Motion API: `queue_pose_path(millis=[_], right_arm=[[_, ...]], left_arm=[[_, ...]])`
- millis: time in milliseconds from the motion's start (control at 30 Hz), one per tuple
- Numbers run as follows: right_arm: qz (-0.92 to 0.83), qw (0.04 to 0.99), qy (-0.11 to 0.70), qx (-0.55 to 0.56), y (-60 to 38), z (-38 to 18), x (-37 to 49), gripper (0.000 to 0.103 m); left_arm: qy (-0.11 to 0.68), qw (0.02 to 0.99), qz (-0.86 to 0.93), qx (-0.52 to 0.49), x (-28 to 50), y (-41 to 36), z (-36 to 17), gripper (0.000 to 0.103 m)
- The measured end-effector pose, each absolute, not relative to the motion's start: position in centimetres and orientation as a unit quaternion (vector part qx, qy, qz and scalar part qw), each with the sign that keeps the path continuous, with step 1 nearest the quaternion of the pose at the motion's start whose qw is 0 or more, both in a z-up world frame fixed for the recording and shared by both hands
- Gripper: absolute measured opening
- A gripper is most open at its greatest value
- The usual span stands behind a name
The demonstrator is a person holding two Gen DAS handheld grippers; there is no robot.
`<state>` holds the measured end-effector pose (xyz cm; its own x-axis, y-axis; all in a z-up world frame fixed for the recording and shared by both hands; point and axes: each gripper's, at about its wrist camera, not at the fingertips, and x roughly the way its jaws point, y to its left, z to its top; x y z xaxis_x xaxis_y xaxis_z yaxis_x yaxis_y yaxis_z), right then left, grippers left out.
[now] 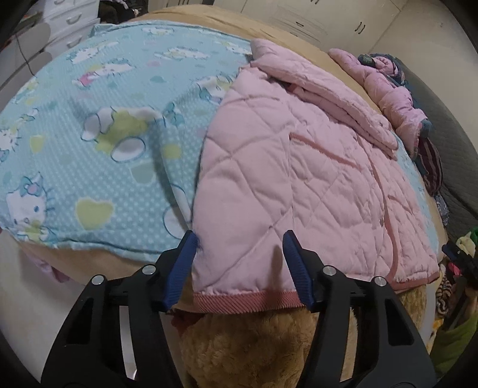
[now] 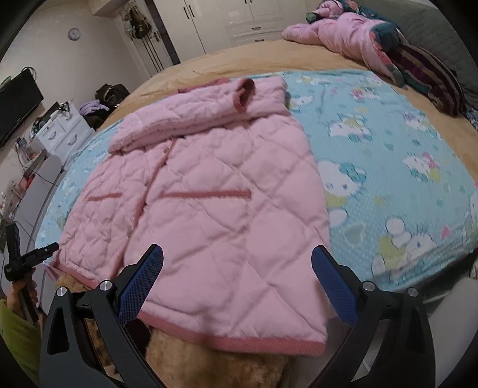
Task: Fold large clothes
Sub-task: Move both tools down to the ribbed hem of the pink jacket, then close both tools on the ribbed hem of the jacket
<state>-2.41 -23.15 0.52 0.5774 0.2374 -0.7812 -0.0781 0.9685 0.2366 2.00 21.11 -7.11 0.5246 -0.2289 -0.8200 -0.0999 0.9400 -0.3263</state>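
A: Left wrist view first. What lies there?

B: A pink quilted jacket with darker pink corduroy trim (image 1: 301,167) is spread on a light blue cartoon-cat printed blanket (image 1: 89,143), which covers a tan plush bed (image 1: 245,346). The jacket's hem hangs just over the near edge of the bed. The left gripper (image 1: 239,268) has its blue ribbed fingers (image 1: 180,268) on either side of the hem's left corner, jaws apart; I cannot see the pads pressing on the cloth.

A: Anything further back?

B: A second pink puffy garment with dark patterned lining (image 1: 391,89) is bunched near the bed's far right side, well apart from the jacket. White drawers (image 1: 68,27) stand at upper left.

A: And the right wrist view?

B: The same jacket, a sleeve folded across its top, two trimmed pocket slits showing. The right gripper (image 2: 237,277) stands wide open, its blue fingers (image 2: 336,286) straddling the hem's right part without touching it. At far left a hand in a green sleeve (image 2: 21,298) holds the other gripper's black handle.
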Motion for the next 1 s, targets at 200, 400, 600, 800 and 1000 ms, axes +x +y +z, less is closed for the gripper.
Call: queue_pose_path(millis=[200, 400, 600, 800, 1000], right_arm=[[0.084, 0.876, 0.463, 0.105, -24.8, -0.7, -3.6, 0.099], [0.085, 0.863, 0.483, 0.119, -26.1, -1.9, -4.3, 0.099], [0.099, 0.845, 0.503, 0.15, -26.9, -3.8, -4.9, 0.099], [0.121, 0.816, 0.52, 0.219, -28.0, -5.9, -4.6, 0.094], [0.157, 0.811, 0.502, 0.256, -28.4, -5.8, -5.1, 0.042]], left_arm=[[0.496, 0.85, -0.032, -0.176, 2.2, 21.3, -8.3, 0.052], [0.505, 0.842, -0.021, -0.186, 2.1, 21.8, -9.4, 0.065], [0.504, 0.846, -0.03, -0.171, 2.2, 20.9, -9.3, 0.06], [0.501, 0.846, -0.033, -0.179, 2.3, 20.8, -9.5, 0.049], [0.476, 0.863, -0.041, -0.162, 1.8, 20.1, -7.6, 0.023]])
